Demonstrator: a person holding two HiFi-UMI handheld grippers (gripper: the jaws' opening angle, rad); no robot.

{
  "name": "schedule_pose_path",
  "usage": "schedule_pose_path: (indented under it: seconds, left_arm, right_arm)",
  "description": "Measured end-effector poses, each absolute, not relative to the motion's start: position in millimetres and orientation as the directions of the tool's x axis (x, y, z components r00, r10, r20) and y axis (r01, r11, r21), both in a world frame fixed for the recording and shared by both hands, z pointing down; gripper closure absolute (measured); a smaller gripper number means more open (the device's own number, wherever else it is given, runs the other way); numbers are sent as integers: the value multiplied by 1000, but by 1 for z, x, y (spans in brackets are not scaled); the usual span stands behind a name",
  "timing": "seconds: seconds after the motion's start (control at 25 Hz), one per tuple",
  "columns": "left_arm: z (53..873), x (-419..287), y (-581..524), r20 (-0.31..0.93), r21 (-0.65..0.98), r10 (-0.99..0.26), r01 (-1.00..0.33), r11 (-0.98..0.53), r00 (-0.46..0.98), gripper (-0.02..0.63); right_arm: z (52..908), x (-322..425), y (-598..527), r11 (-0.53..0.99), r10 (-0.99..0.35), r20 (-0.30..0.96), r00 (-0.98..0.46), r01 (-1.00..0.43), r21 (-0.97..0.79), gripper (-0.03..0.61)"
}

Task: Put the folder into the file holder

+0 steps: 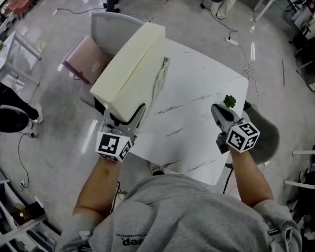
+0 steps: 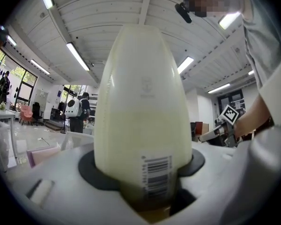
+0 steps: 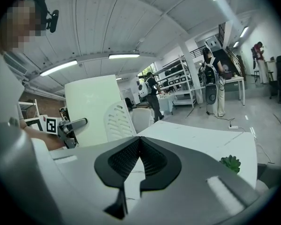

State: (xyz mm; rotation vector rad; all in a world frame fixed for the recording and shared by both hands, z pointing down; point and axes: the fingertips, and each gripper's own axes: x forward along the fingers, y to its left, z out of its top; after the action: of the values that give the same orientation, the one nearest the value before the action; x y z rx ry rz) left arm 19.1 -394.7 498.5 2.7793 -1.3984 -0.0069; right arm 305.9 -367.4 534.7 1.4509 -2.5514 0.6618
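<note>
A thick cream folder (image 1: 131, 67) is held in the air over the left side of the white table (image 1: 199, 93), with my left gripper (image 1: 125, 114) shut on its lower end. In the left gripper view the folder's spine (image 2: 143, 111) with a barcode label fills the space between the jaws of the left gripper (image 2: 143, 172). The white perforated file holder (image 1: 163, 71) stands on the table just behind the folder and is mostly hidden by it; it shows better in the right gripper view (image 3: 121, 121). My right gripper (image 1: 219, 111) hovers over the table's right side, shut and empty (image 3: 139, 142).
A small green plant (image 1: 230, 100) sits by the table's right edge, close to the right gripper. A grey chair (image 1: 113, 28) with a pink item (image 1: 86, 59) beside it stands beyond the table's left corner. Another chair (image 1: 270, 135) is at the right. People stand far off.
</note>
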Motion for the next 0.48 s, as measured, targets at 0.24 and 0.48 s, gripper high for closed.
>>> schedule_pose_path:
  seconds: [0.24,0.48]
  left_arm:
    - [501,27,-397,-2,-22,-775,-774,-632,633,264]
    - [501,35,-402,-13,-24,-753,-753,-657,658,265]
  right_arm:
    - [541,306,-368,438,-781,330,-530,-842,-315,575]
    - [545,306,-367,436,-779,329,-533,-839,-325,575]
